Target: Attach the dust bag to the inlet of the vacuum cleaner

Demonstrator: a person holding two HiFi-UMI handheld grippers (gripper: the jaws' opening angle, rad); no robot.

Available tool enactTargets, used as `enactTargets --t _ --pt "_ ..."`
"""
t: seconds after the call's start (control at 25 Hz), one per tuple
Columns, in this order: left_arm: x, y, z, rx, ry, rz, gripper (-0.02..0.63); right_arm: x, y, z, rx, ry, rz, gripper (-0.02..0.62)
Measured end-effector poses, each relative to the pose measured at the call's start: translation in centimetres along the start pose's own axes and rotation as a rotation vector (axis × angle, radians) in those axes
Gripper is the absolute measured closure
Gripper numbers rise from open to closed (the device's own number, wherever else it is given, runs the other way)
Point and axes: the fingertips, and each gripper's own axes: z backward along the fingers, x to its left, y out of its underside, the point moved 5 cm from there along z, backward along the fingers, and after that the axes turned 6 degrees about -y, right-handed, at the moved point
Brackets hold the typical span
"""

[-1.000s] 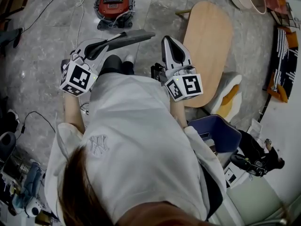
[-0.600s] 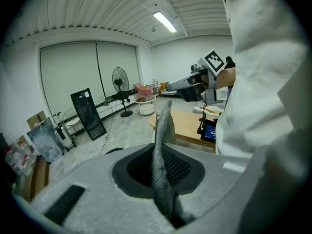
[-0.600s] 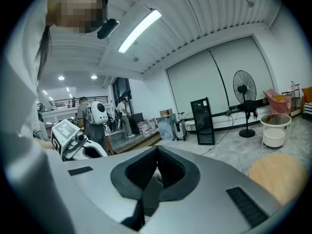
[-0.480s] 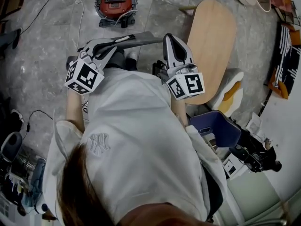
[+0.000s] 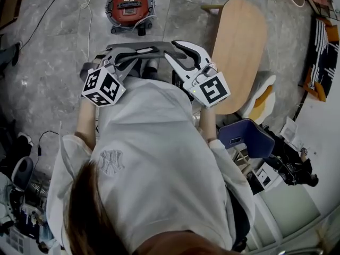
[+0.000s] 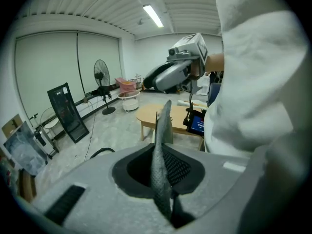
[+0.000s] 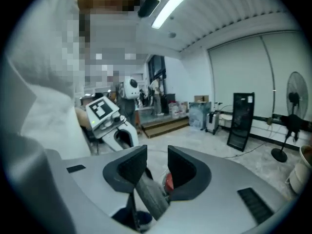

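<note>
The dust bag [image 5: 149,48], a flat grey fabric piece, hangs level in front of the person. My left gripper [image 5: 123,56] is shut on its left end, and in the left gripper view the bag [image 6: 161,145] stands edge-on out of the closed jaws. My right gripper [image 5: 174,49] is at the bag's right end with its jaws opening. In the right gripper view the bag [image 7: 148,196] lies in the gap below the pads, which do not press on it. The red vacuum cleaner [image 5: 127,4] sits on the floor ahead, apart from both grippers.
A light wooden oval table [image 5: 239,47] stands to the right. A blue bin [image 5: 247,137] is at the person's right side. Cables run over the grey floor around the vacuum cleaner. A fan and a black panel stand by the far wall.
My right gripper has swung left to the bag's free end and its jaws have parted. My left gripper has shifted a little right with the bag.
</note>
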Motion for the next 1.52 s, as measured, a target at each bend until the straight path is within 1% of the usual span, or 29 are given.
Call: enactTargets --t 0.04,0.12,0.24,0.36,0.4,0.44,0.52,0.68,0.84,1.04,1.2,1.28,1.4,1.52 --pt "0.3 0.2 -0.2 0.002 0.012 -0.009 0.568 0.2 0.6 -1.0 0.065 -0.042 0.016 0.449" --pt "0.7 0.4 -0.7 0.002 0.034 -0.019 0.568 0.6 1.7 -3.0 0.183 -0.107 0.058 0.423" --pt "1.5 0.4 -1.1 -0.004 0.06 -0.03 0.568 0.9 3.2 -5.1 0.353 -0.171 0.142 0.417" --pt "2.2 0.4 -1.2 -0.01 0.067 -0.044 0.568 0.8 4.6 -6.6 0.484 -0.184 0.21 0.424" --pt "2.4 0.3 -1.2 -0.01 0.068 -0.049 0.568 0.7 4.9 -6.8 0.514 -0.176 0.239 0.439" --pt "2.4 0.3 -1.1 -0.009 0.068 -0.055 0.568 0.6 5.1 -6.9 0.533 -0.165 0.266 0.472" --pt "2.3 0.3 -1.2 -0.005 0.069 -0.062 0.568 0.5 5.2 -6.9 0.55 -0.154 0.296 0.506" --pt "2.2 0.2 -1.4 0.005 0.066 -0.062 0.566 0.2 5.4 -7.0 0.57 -0.162 0.327 0.535" --pt "2.5 0.0 -1.6 0.017 0.046 -0.056 0.567 -0.4 5.3 -7.1 0.568 -0.168 0.348 0.551" --pt "2.6 -0.3 -2.5 0.039 0.032 -0.041 0.566 -1.4 5.7 -6.9 0.564 -0.195 0.345 0.552" --pt "2.2 0.3 -3.9 0.072 0.033 -0.014 0.566 -1.9 7.2 -7.1 0.6 -0.232 0.358 0.543" --pt "1.8 0.8 -4.8 0.098 0.036 -0.009 0.566 -2.1 8.4 -7.4 0.633 -0.263 0.367 0.554" --pt "1.1 2.0 -6.4 0.146 0.049 -0.001 0.566 -2.2 10.4 -8.0 0.662 -0.306 0.344 0.561" --pt "1.2 3.5 -8.3 0.175 0.063 0.033 0.566 -3.0 12.2 -8.9 0.693 -0.333 0.324 0.563"
